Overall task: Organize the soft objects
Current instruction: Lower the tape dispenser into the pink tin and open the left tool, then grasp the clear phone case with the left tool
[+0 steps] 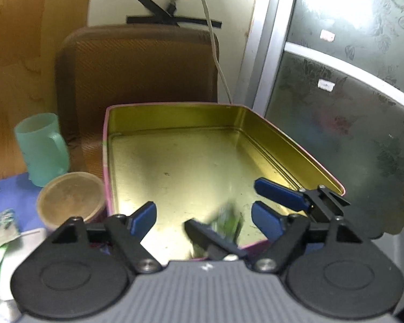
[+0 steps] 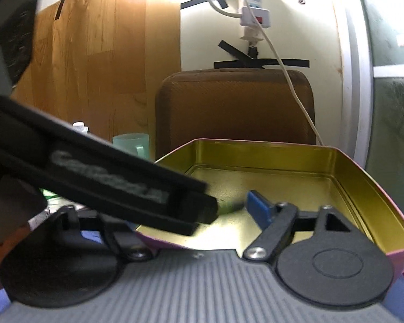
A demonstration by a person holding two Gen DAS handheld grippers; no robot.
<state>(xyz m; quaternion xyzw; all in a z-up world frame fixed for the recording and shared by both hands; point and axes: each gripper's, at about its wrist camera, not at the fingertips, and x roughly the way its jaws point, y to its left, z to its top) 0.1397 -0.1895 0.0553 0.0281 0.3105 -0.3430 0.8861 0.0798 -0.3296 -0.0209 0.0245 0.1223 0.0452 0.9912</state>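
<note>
1. Jaws of the left gripper (image 1: 203, 216) stand apart, nothing pressed between the blue pads.
2. Right gripper (image 1: 258, 197) reaches in from the right, jaws also parted and empty.
3. Green soft object (image 1: 227, 222), blurred, lies in the near end of the gold tin (image 1: 296, 145), between the two grippers.
4. Tin sits on the table; brown cup (image 1: 70, 202) just left of it, green mug (image 1: 41, 148) farther left, brown chair back (image 1: 137, 75) behind.
</note>
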